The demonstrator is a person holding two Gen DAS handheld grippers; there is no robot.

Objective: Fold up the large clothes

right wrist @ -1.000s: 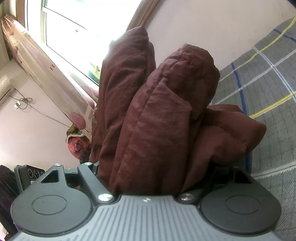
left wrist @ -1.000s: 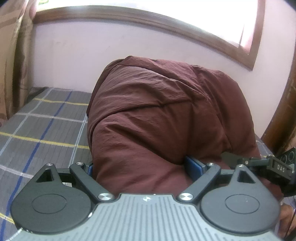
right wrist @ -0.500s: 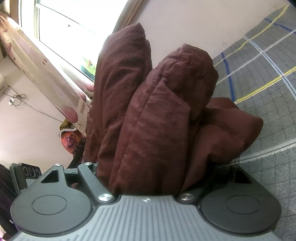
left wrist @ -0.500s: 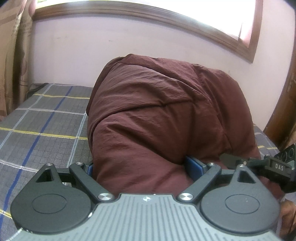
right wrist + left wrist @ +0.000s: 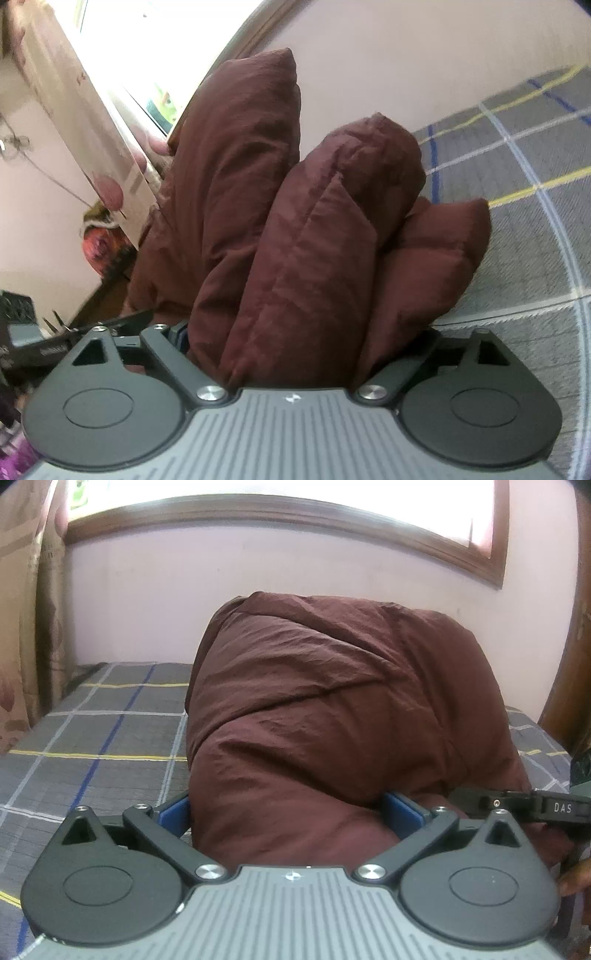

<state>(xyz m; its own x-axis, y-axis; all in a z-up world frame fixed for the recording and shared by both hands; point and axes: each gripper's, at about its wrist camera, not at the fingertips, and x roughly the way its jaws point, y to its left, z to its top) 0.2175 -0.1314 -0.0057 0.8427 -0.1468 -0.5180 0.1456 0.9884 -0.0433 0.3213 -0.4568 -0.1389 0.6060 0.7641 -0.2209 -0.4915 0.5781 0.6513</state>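
A thick, folded bundle of dark maroon clothing [image 5: 340,716] sits on a bed spread with a grey checked sheet [image 5: 92,746] lined in blue, yellow and white, as two hand-held grippers flank it. The left gripper [image 5: 291,808] has the near end of the bundle between its blue pads [image 5: 400,808], and its jaws are opening; they stand very wide, with cloth bulging over both pads, and whether the pads still press the fabric cannot be told. Behind the bundle rises a pale pink wall [image 5: 258,590] under a wood-framed window [image 5: 332,520], with a patterned curtain [image 5: 22,627] hanging at the left edge. At the right edge of the left camera's view, a black arm of the other tool marked "DAS" [image 5: 561,808] lies against the bundle's lower side, with fingers of a person's hand [image 5: 574,880] just below it.

From the right gripper [image 5: 295,332], tipped sideways, the clothing [image 5: 295,258] shows as three puffy stacked folds standing on the sheet [image 5: 535,258]. Its jaws are also opening and stand wide, with the folds filling the gap; only one blue pad [image 5: 181,334] peeks out on the left, the other hidden under cloth. A bright window [image 5: 147,55] and a curtain [image 5: 92,129] lie beyond.
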